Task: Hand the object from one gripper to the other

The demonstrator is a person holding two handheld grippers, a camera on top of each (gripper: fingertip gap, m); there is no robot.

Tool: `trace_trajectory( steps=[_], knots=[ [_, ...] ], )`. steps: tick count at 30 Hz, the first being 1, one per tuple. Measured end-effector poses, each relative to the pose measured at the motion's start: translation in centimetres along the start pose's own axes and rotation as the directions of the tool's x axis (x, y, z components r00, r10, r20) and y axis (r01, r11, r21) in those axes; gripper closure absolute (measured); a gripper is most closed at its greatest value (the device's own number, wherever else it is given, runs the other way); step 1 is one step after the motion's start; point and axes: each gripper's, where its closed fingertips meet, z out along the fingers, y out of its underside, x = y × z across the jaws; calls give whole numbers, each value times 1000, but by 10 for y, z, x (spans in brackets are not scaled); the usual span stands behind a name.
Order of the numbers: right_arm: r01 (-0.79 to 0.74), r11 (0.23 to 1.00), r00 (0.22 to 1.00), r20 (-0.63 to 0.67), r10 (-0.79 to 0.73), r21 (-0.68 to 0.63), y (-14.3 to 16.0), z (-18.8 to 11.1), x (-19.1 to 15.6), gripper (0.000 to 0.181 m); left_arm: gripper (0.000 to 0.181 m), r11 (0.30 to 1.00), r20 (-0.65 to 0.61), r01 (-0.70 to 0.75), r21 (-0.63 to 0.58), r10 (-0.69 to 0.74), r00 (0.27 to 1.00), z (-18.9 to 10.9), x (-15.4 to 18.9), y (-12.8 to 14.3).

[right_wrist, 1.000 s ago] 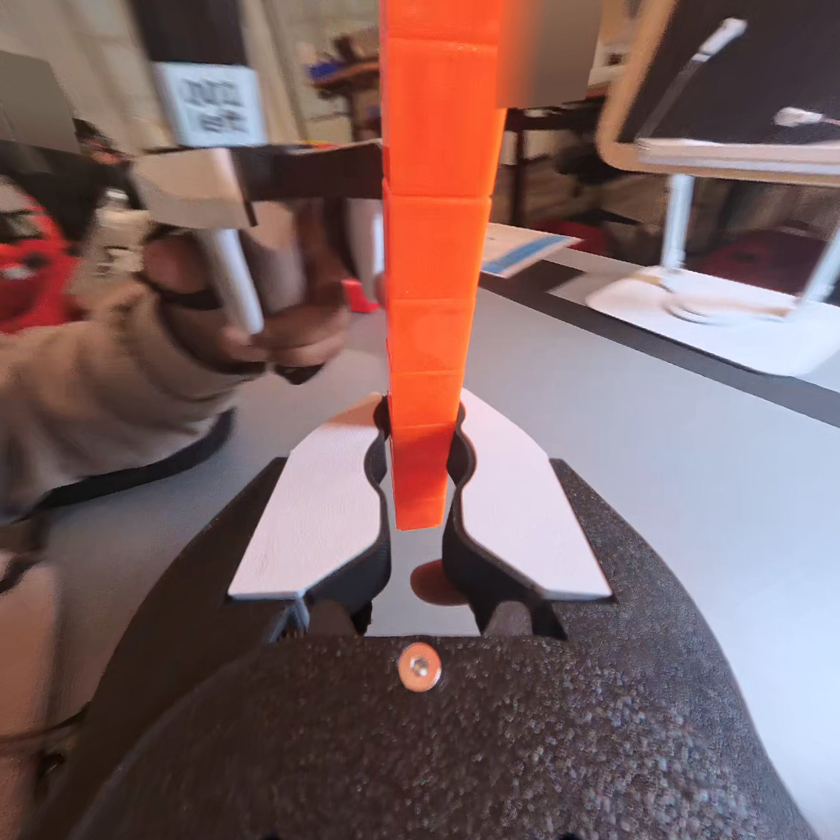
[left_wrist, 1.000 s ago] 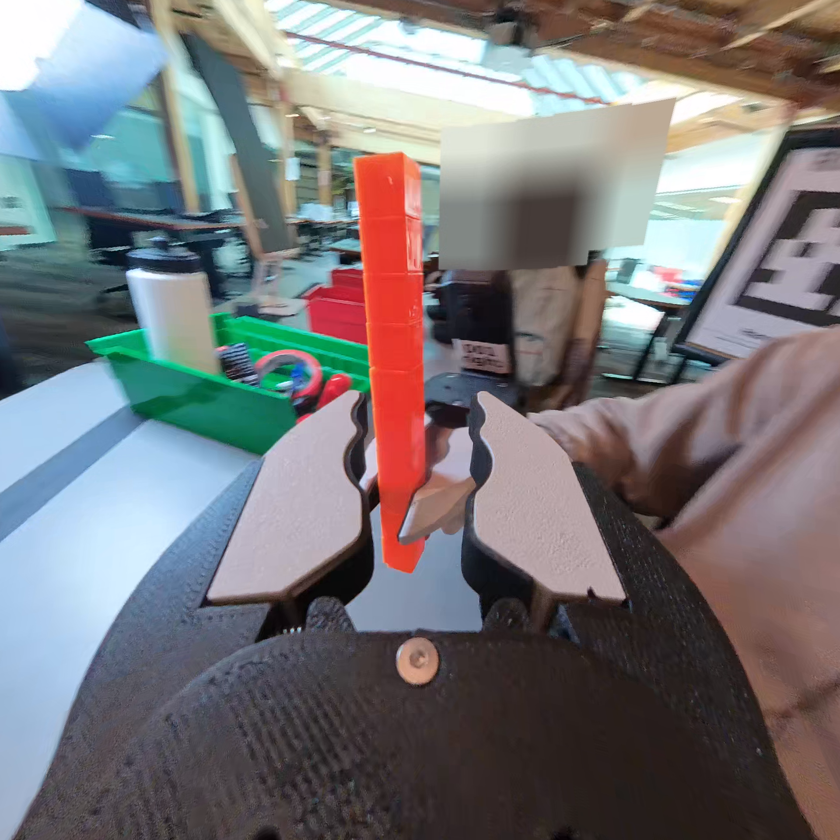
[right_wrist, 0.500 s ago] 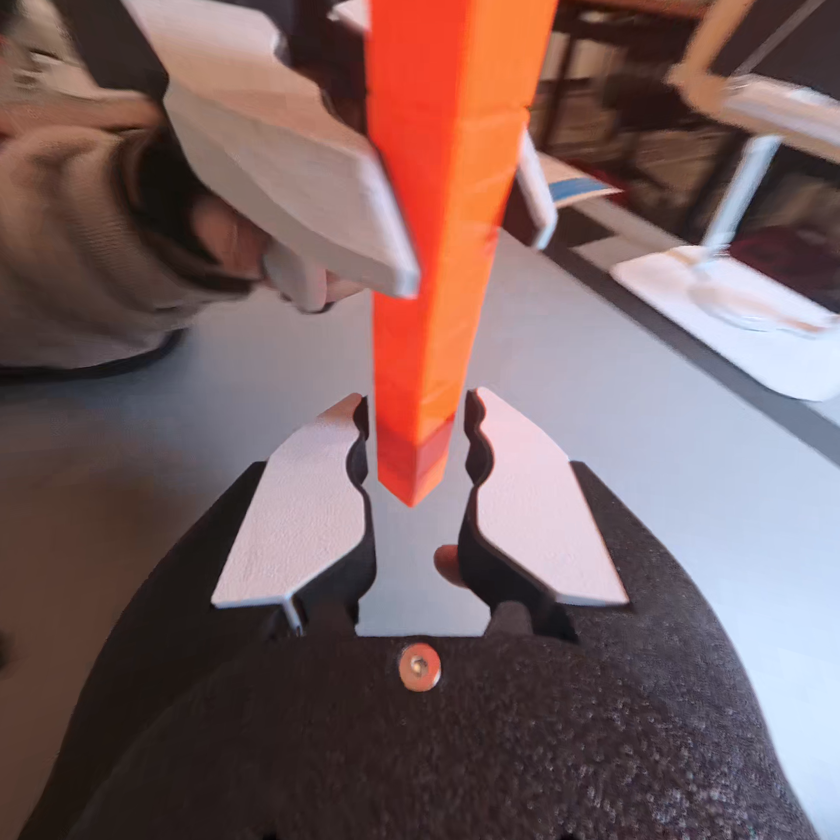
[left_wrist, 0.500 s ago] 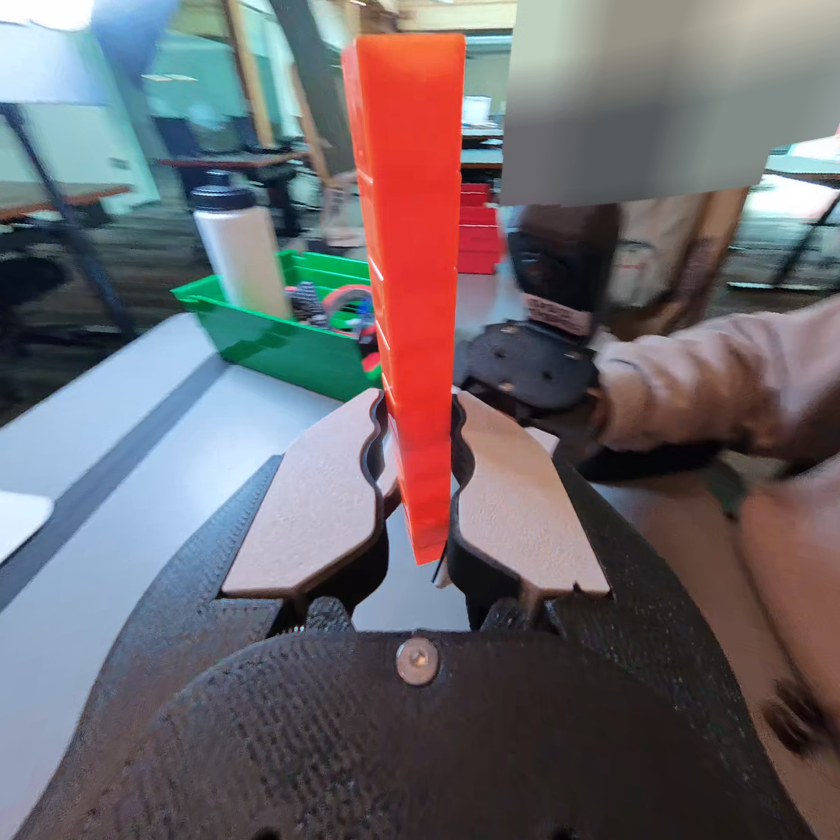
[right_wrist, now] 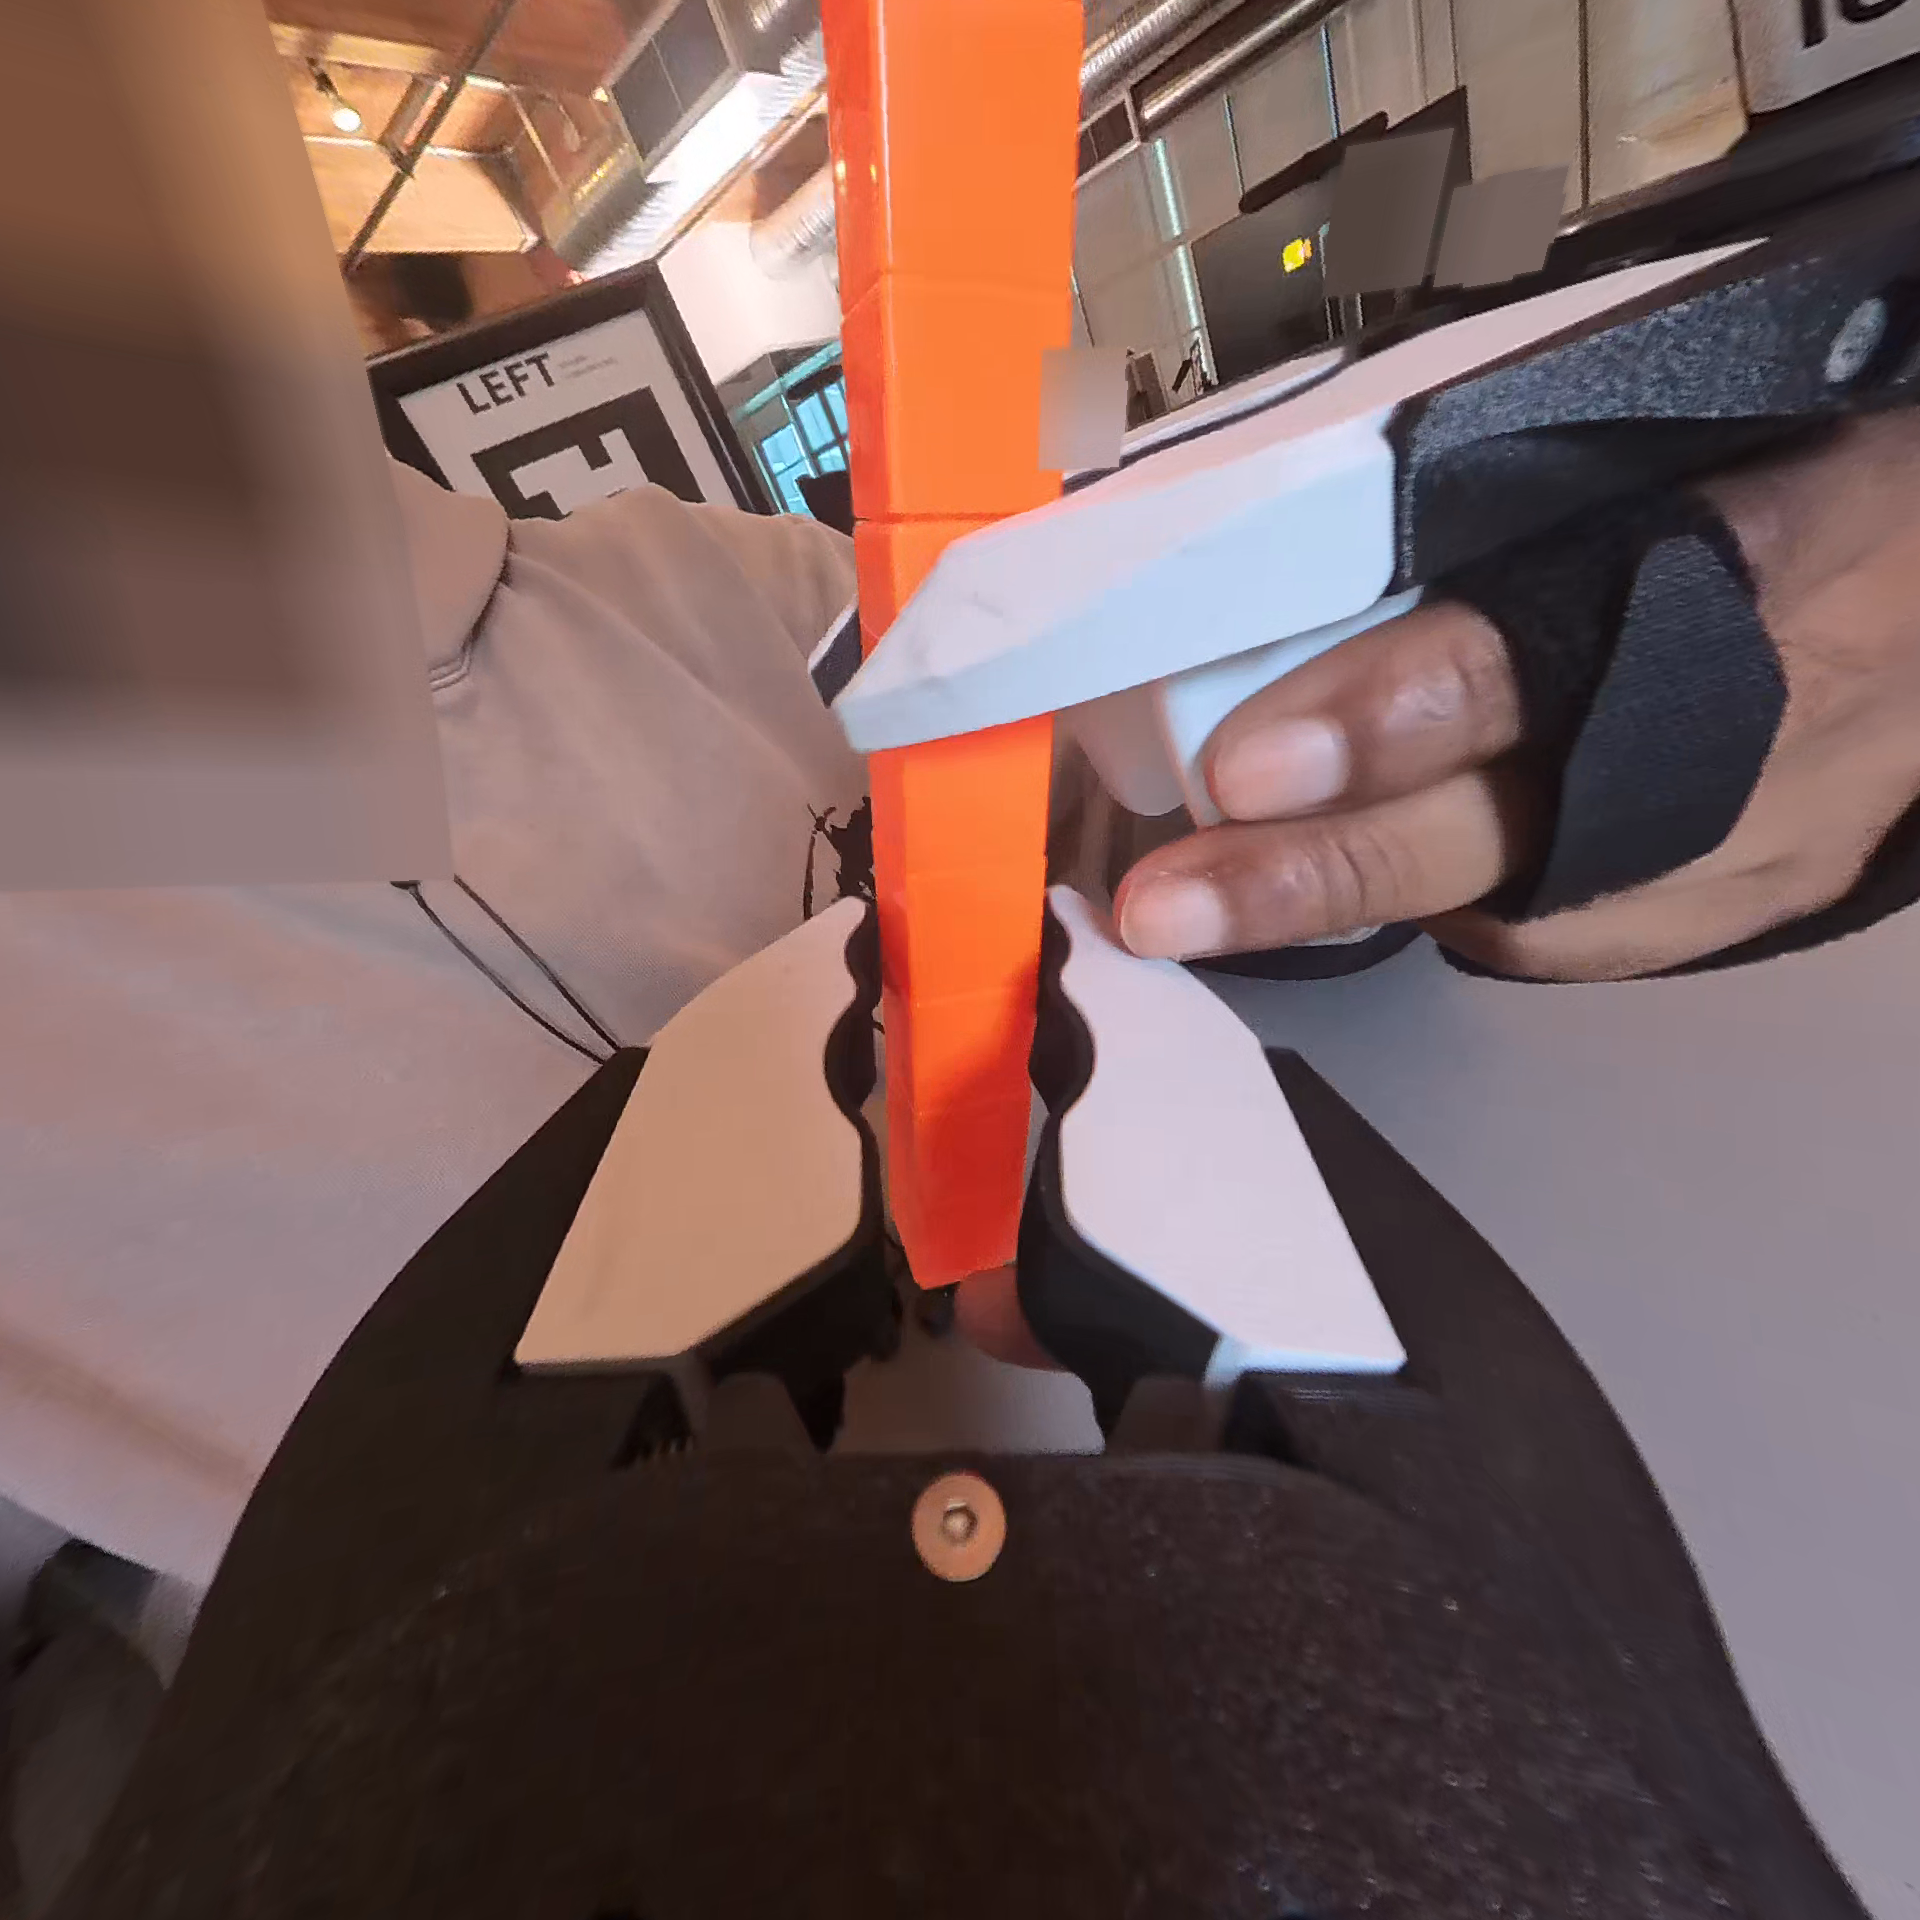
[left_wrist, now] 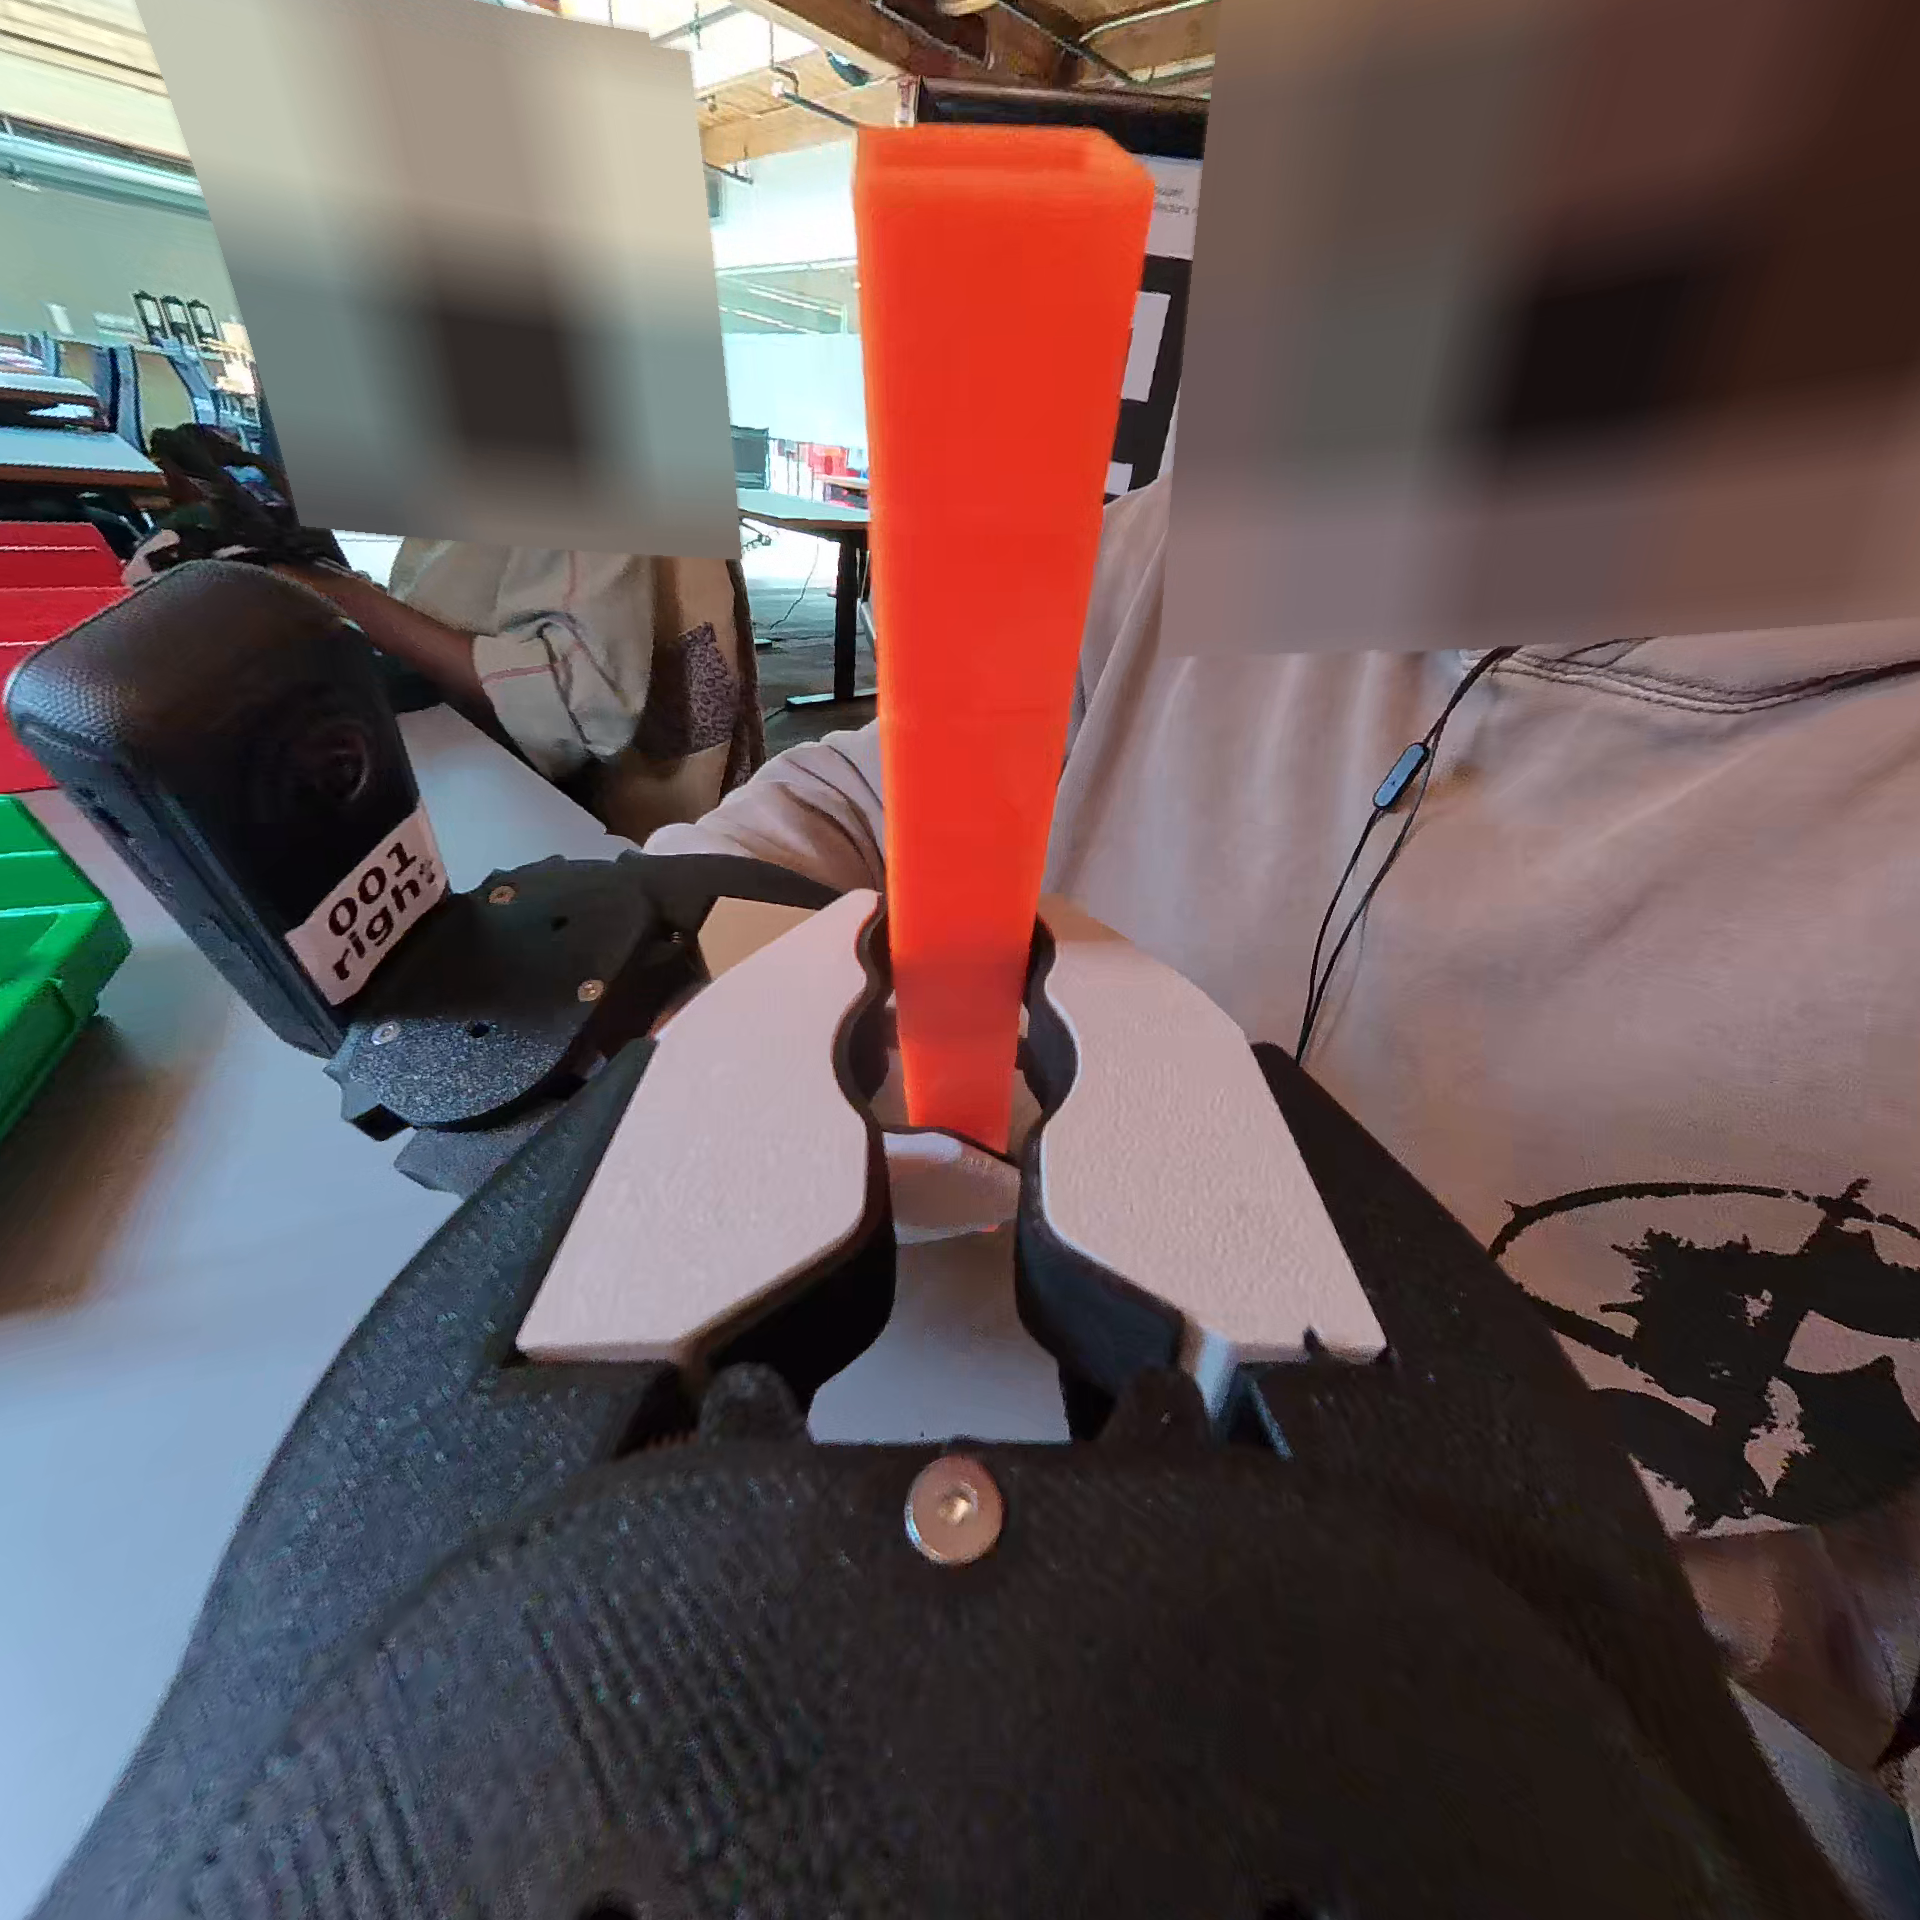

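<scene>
The grey worktop runs under both my tools, and my own pale sweatshirt fills the space behind them. At the worktop's left edge, in the left wrist view, a green bin shows only a corner.

The task's thing, a tall orange bar made of stacked segments, stands upright in the air above the worktop, between my two tools.

My left gripper is closed narrow on the bar near its lower end: both pale fingers press its sides, and in the right wrist view that same left gripper reaches in from the right and crosses the bar higher up, my hand squeezing its trigger.

My right gripper sits around the bar's bottom end with its jaws a little apart; its pale fingers lie just beside the bar, and I cannot tell whether they touch it or leave a thin gap. From the left wrist view, the right gripper's black body lies low over the worktop to the left of the bar, its fingertips hidden behind my left fingers.
</scene>
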Motion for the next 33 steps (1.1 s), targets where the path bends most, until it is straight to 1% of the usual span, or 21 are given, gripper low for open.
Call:
trace_trajectory(
  steps=[2, 4, 5, 6, 7, 9, 10, 11, 13, 15, 17, 19, 21, 22, 23, 24, 25, 27, 29, 31, 33],
  knots=[
    [6, 1000, 999, -37, -6, 12, -4, -3, 3, 155, 159, 1000, 43, -10, 19, 9, 999, -2, -6, -3],
    [40, 997, 988, -153, -30, 64, -16, -15, 16, 156, 154, 998, 187, -30, 55, 19, 982, -12, -25, -11],
    [76, 991, 966, -254, -47, 106, -26, -26, 28, 156, 151, 996, 281, -36, 78, 12, 960, -20, -38, -17],
    [129, 983, 923, -379, -71, 130, -34, -39, 41, 156, 150, 995, 375, -38, 97, -1, 927, -31, -51, -21],
    [181, 976, 862, -498, -97, 123, -39, -53, 53, 156, 149, 993, 455, -40, 108, -14, 890, -41, -62, -24],
    [267, 961, 691, -709, -141, 68, -44, -82, 75, 156, 147, 991, 563, -46, 124, -32, 826, -55, -77, -26],
    [287, 957, 612, -775, -158, 32, -45, -92, 82, 156, 142, 990, 603, -53, 132, -38, 797, -60, -83, -26],
    [298, 954, 554, -814, -174, -1, -44, -98, 87, 156, 140, 990, 630, -59, 131, -38, 775, -61, -87, -25],
    [321, 945, 460, -864, -207, -55, -44, -104, 93, 157, 144, 990, 674, -60, 125, -40, 737, -62, -95, -21],
    [331, 938, 381, -896, -230, -100, -42, -107, 98, 157, 148, 990, 694, -69, 125, -38, 719, -62, -99, -19],
    [340, 927, 287, -922, -260, -156, -44, -112, 101, 157, 148, 994, 734, -46, 102, -44, 678, -66, -106, -13],
    [328, 920, 200, -936, -291, -216, -43, -115, 104, 157, 146, 995, 744, -34, 92, -47, 667, -66, -109, -8],
    [302, 923, 181, -936, -300, -238, -37, -111, 108, 157, 149, 995, 749, -39, 89, -41, 662, -64, -109, -6],
    [296, 925, 181, -937, -298, -237, -35, -110, 109, 157, 153, 997, 758, -47, 59, -14, 652, -63, -109, -4],
    [291, 925, 198, -931, -307, -243, -33, -107, 110, 157, 153, 998, 765, -56, 12, 27, 644, -62, -109, -1],
    [276, 925, 222, -919, -325, -260, -29, -105, 113, 157, 153, 997, 771, -59, -49, 75, 632, -61, -108, 2],
    [252, 926, 252, -904, -344, -282, -24, -103, 115, 151, 153, 991, 778, -59, -123, 133, 614, -62, -109, 5],
    [213, 930, 316, -880, -356, -300, -17, -101, 115, 139, 153, 952, 790, -73, -296, 287, 541, -71, -112, 11],
    [202, 930, 338, -869, -361, -307, -18, -107, 111, 128, 153, 874, 773, -60, -482, 457, 440, -89, -116, 18],
    [256, 920, 326, -869, -371, -297, -32, -114, 100, 117, 153, 752, 708, -33, -658, 633, 314, -112, -120, 22],
    [312, 911, 312, -876, -367, -271, -49, -118, 86, 122, 153, 606, 596, 19, -795, 775, 209, -132, -123, 26]
  ],
)
